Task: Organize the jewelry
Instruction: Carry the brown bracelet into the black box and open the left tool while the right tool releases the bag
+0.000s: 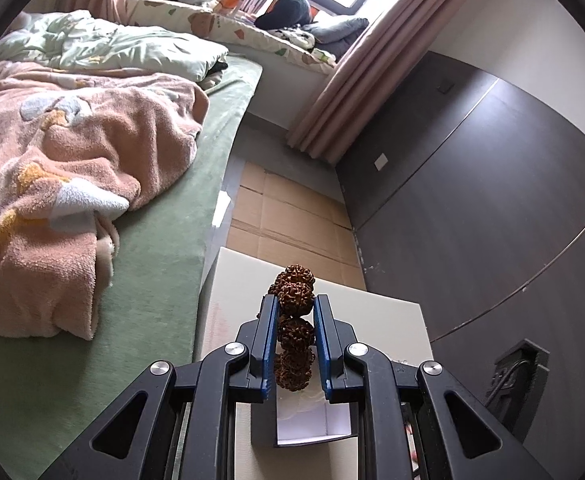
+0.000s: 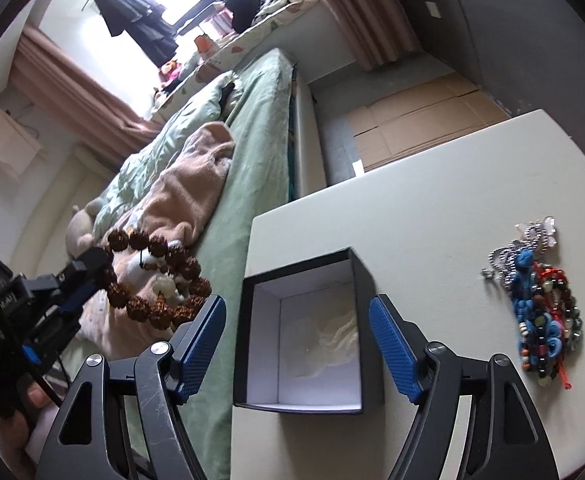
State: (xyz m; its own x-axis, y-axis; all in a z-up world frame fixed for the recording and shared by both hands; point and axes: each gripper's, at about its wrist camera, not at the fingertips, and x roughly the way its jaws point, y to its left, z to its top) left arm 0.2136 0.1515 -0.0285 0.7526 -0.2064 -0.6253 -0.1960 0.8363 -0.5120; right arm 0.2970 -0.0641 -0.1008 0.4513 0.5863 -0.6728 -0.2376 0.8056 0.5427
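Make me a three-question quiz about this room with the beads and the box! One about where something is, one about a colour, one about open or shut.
1. Where is the colourful jewelry pile?
A. on the white table
B. in the box
C. on the bed

2. What colour is the box inside?
A. red
B. white
C. green

3. How is the right gripper?
A. shut on beads
B. shut, empty
C. open

Answers: 1 A, it lies on the white table beside the box. 2 B, its inner walls are white. 3 C, its fingers stand wide apart; the left gripper holds the brown bead bracelet.
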